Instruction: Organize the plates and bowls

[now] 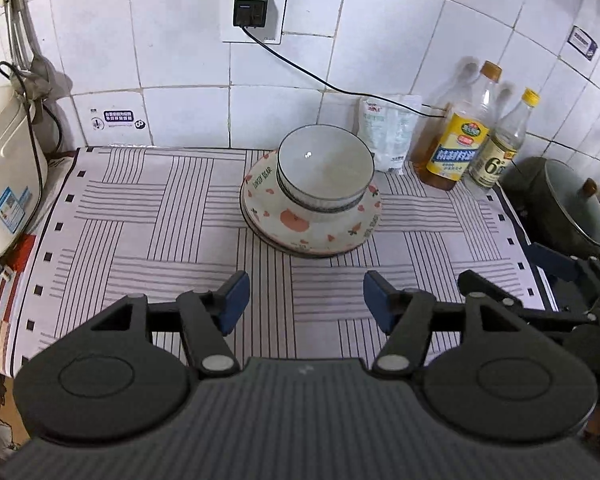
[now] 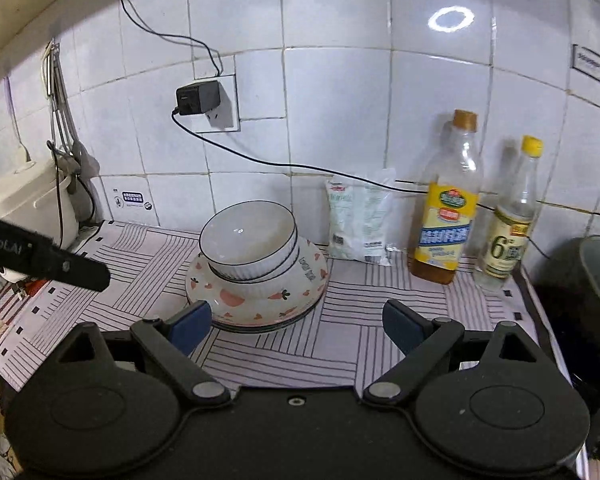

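top bowl (image 1: 325,168) white, ribbed | lower bowl (image 1: 300,220) pink carrots/hearts | cloth (image 1: 140,220) striped

Bare mat (image 1: 172,216) left of stacked bowls (image 1: 312,200), bottles (image 1: 460,140) crowding right

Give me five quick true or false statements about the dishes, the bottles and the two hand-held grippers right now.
1. The white bowl sits on top of the carrot-patterned bowl. True.
2. The left hand-held gripper is clamped on a plate. False: open, holding nothing.
3. Two bottles stand right of the stack: the yellow-label bottle and the clear bottle. True.
4. The right hand-held gripper is shut. False: open.
5. The white bag lies flat on the mat. False: it stands by the wall.
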`<act>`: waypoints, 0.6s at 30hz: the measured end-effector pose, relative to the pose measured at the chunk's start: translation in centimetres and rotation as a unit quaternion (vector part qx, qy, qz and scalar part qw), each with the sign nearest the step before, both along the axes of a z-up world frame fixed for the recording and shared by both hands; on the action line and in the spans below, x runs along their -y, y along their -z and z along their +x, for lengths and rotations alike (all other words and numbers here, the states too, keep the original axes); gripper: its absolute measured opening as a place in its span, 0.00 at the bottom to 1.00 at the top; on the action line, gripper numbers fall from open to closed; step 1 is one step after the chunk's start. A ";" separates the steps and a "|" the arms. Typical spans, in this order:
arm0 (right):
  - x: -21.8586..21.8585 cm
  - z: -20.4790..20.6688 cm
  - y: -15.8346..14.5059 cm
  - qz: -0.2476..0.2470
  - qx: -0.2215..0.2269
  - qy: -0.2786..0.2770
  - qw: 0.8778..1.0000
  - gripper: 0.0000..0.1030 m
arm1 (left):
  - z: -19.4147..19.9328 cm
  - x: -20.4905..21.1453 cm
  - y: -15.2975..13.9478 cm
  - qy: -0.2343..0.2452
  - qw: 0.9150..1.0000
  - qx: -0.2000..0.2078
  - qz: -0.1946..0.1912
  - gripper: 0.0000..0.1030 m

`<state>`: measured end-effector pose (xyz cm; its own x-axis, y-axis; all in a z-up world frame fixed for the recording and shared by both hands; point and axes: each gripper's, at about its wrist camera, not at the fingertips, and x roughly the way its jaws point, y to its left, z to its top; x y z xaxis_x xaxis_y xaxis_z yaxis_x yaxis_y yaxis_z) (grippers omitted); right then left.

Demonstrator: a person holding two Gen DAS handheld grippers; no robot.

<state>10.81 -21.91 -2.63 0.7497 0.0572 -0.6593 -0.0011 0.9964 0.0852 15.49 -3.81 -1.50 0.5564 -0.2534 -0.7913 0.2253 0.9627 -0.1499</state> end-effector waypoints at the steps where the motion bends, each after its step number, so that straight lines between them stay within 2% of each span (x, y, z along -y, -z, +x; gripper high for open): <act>1: -0.1 -0.4 -0.3 -0.001 -0.002 0.004 1.000 0.92 | -0.4 -0.1 -0.1 -0.001 1.000 0.001 0.000 0.61; 7: -0.6 -3.2 -2.0 -0.014 -0.009 0.016 1.000 0.92 | -3.0 -0.5 -0.4 -0.005 1.000 0.012 0.010 0.67; 18: -1.7 -7.2 -4.0 -0.024 -0.030 0.061 0.997 0.98 | -6.7 -0.9 -1.4 -0.006 0.999 0.033 0.043 0.93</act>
